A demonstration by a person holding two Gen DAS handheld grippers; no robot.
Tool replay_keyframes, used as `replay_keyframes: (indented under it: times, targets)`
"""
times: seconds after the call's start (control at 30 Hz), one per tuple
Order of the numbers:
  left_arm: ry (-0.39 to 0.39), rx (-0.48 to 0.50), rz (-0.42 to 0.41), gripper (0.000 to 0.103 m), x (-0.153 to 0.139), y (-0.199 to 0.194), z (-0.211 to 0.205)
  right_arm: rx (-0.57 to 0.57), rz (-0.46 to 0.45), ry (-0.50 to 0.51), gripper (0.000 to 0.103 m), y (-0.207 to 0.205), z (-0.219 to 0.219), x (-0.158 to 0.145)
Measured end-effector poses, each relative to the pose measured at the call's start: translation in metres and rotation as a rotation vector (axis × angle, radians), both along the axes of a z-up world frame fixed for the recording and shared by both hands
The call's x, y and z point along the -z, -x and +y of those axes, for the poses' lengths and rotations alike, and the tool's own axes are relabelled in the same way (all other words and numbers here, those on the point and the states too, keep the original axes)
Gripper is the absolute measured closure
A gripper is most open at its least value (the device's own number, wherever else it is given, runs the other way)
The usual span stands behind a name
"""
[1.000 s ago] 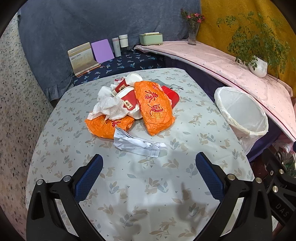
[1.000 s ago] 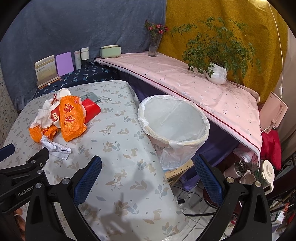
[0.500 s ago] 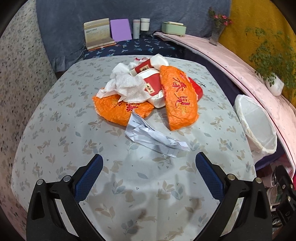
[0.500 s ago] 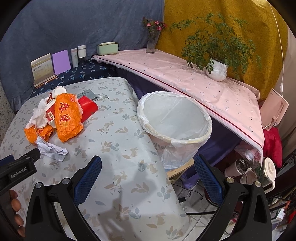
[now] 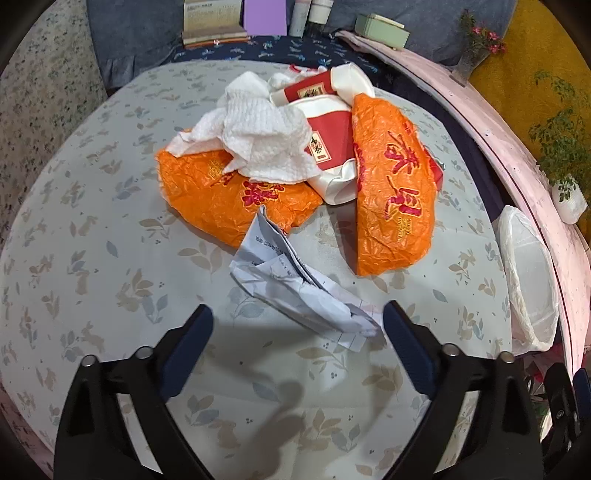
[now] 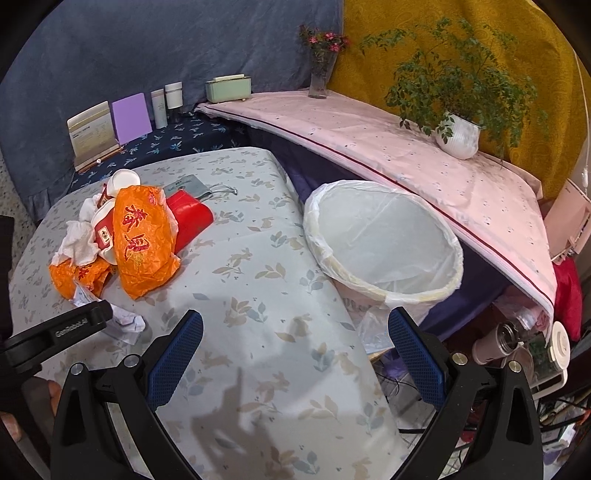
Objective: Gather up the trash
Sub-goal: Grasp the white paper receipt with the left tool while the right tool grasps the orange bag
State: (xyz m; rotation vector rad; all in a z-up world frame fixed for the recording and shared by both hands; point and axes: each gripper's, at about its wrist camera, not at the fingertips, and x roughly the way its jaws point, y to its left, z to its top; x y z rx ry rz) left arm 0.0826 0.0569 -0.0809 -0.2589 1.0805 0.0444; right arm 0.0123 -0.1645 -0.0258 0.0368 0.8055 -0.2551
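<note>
A trash pile lies on the floral tablecloth [image 5: 92, 258]: a crumpled white paper slip [image 5: 299, 291], two orange wrappers [image 5: 391, 199] [image 5: 229, 195], a white tissue [image 5: 258, 140] and red-and-white paper cups [image 5: 328, 144]. My left gripper [image 5: 297, 321] is open and empty, its fingers either side of the near end of the paper slip. My right gripper [image 6: 295, 328] is open and empty over the table edge. The white-lined trash bin [image 6: 384, 236] stands beside the table; it also shows in the left wrist view [image 5: 528, 273]. The pile shows in the right wrist view [image 6: 140, 236], with the left gripper's body [image 6: 55, 332] in front of it.
A red pouch [image 6: 188, 218] and a grey pouch [image 6: 188, 186] lie behind the pile. A pink-covered shelf [image 6: 369, 136] holds a potted plant [image 6: 458, 136], a flower vase [image 6: 319, 77] and a green box [image 6: 227, 88]. Books [image 5: 214, 18] and bottles [image 5: 310, 14] stand at the back.
My left gripper has moved forward and down toward the pile, so the paper slip now lies just between its fingers. The right gripper has shifted only slightly.
</note>
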Motion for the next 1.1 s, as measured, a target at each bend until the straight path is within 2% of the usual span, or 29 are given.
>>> replay_keyframes:
  times: [0.07, 0.1, 0.17, 0.23, 0.27, 0.37, 0.63, 0.8, 0.97, 1.07, 1.1]
  targets:
    - [0.016, 0.011, 0.019, 0.035, 0.004, -0.005, 0.001, -0.011, 0.003, -0.004, 0.007, -0.008, 0.004, 0.002]
    - [0.029, 0.022, 0.027, 0.038, 0.006, -0.007, 0.001, -0.018, 0.005, -0.008, 0.007, -0.013, 0.006, 0.003]
    - [0.045, 0.042, 0.03, 0.059, 0.008, -0.008, 0.003, -0.035, 0.006, -0.025, 0.007, -0.021, 0.011, 0.005]
    - [0.057, 0.063, 0.029, 0.066, 0.007, -0.008, 0.007, -0.053, 0.01, -0.04, 0.007, -0.03, 0.016, 0.007]
    - [0.062, 0.072, 0.026, 0.074, 0.006, -0.007, 0.008, -0.063, 0.013, -0.045, 0.007, -0.034, 0.019, 0.008]
    - [0.063, 0.102, 0.013, 0.084, 0.002, -0.006, 0.015, -0.095, 0.008, -0.055, 0.007, -0.047, 0.031, 0.01]
    - [0.013, 0.151, -0.026, 0.091, -0.011, 0.001, 0.039, -0.191, 0.02, -0.138, 0.019, -0.081, 0.064, 0.022]
    - [-0.012, 0.157, -0.075, 0.091, -0.022, 0.0, 0.053, -0.219, 0.047, -0.176, 0.023, -0.105, 0.08, 0.036]
    - [0.002, 0.166, -0.093, 0.091, -0.024, -0.007, 0.06, -0.226, 0.087, -0.174, 0.028, -0.127, 0.094, 0.055]
    - [0.001, 0.167, -0.09, 0.091, -0.021, -0.012, 0.062, -0.229, 0.114, -0.18, 0.034, -0.134, 0.101, 0.064]
    - [0.005, 0.168, -0.088, 0.091, -0.02, -0.013, 0.063, -0.232, 0.122, -0.186, 0.038, -0.136, 0.103, 0.066]
